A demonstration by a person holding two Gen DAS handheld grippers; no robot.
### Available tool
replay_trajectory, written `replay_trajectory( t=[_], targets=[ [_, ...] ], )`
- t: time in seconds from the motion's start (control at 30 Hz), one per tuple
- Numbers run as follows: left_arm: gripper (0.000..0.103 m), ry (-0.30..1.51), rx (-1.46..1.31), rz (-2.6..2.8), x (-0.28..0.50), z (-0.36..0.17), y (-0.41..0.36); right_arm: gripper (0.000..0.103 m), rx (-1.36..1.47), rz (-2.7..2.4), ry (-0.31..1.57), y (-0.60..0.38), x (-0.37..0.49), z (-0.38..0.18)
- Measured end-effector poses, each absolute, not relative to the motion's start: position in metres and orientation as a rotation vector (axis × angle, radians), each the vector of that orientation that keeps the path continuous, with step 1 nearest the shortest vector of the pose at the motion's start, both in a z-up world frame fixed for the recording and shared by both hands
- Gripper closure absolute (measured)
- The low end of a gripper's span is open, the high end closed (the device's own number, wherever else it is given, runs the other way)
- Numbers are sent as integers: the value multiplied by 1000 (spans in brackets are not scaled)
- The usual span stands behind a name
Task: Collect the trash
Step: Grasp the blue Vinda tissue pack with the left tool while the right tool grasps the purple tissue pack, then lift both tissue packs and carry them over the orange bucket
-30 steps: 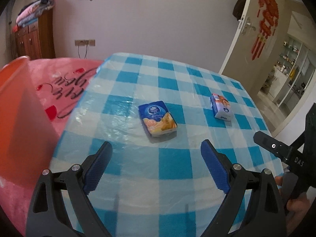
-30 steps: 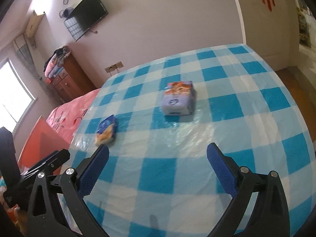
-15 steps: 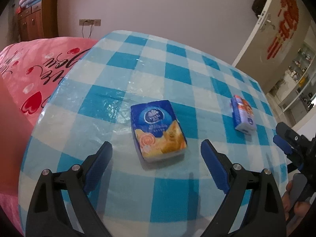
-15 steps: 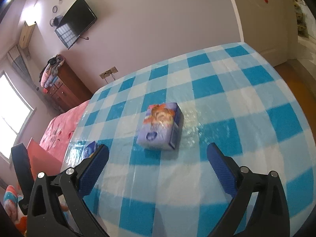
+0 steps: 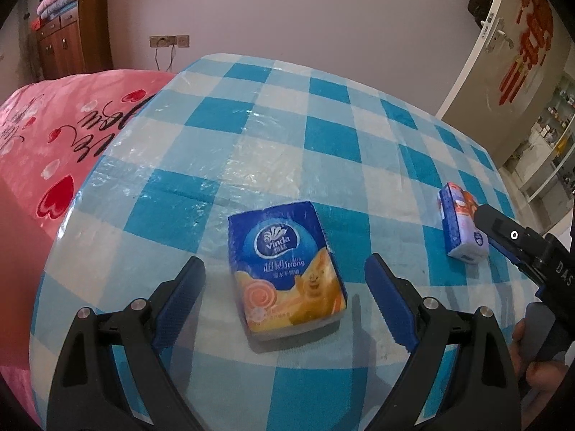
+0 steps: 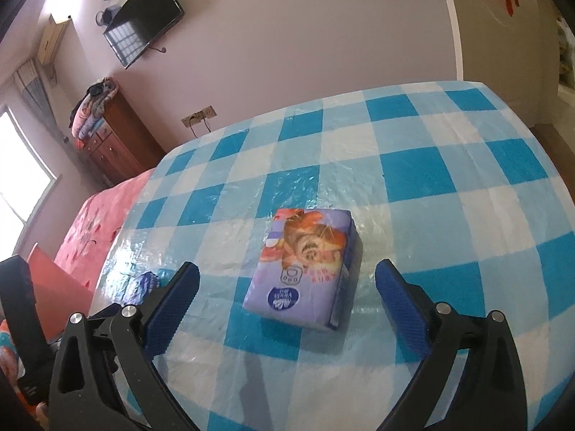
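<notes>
A: Looking at it now, both packs look much bigger than a second ago. Why?

B: Both tools came down closer. The left tool [image 5: 284, 289] has the blue pack [image 5: 285, 269] between its jaws, closing a little, not touching yet.

A: And the right tool [image 6: 287, 296]?

B: Wide open, holding nothing. The purple pack [image 6: 305, 265] lies flat on the bench [image 6: 449, 186] just ahead. I think both grabs come next.

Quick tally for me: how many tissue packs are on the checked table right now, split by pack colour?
Blue tissue pack: 1
Purple tissue pack: 1
Total: 2, both lying flat on the table, neither gripped.
</notes>
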State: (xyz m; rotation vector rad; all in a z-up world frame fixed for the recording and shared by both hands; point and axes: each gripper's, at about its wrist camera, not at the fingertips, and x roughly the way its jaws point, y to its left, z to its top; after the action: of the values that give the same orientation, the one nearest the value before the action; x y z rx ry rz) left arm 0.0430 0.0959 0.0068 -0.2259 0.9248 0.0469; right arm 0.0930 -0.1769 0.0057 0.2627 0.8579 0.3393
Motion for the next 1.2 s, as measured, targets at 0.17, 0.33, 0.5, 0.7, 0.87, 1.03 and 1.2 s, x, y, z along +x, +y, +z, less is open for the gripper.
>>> replay_trajectory(
  t=[0.17, 0.33, 0.5, 0.7, 0.87, 1.03, 1.2],
  targets=[
    [17, 920, -190, 69, 46, 5, 92, 18, 252, 340, 883, -173, 100, -1],
    [28, 906, -118, 113, 46, 4, 86, 18, 224, 334, 874, -170, 100, -1],
    [34, 890, -81, 134, 43, 3, 84, 22, 180, 317, 865, -165, 100, -2],
    [41, 880, -70, 143, 42, 3, 84, 30, 113, 276, 862, -159, 99, -2],
    [44, 878, -70, 144, 42, 3, 85, 39, 74, 244, 865, -155, 101, -3],
    [48, 882, -86, 134, 41, 4, 87, 43, 68, 239, 865, -155, 102, -3],
    [49, 882, -111, 117, 35, 5, 92, 43, 83, 238, 863, -158, 97, -4]
  ],
)
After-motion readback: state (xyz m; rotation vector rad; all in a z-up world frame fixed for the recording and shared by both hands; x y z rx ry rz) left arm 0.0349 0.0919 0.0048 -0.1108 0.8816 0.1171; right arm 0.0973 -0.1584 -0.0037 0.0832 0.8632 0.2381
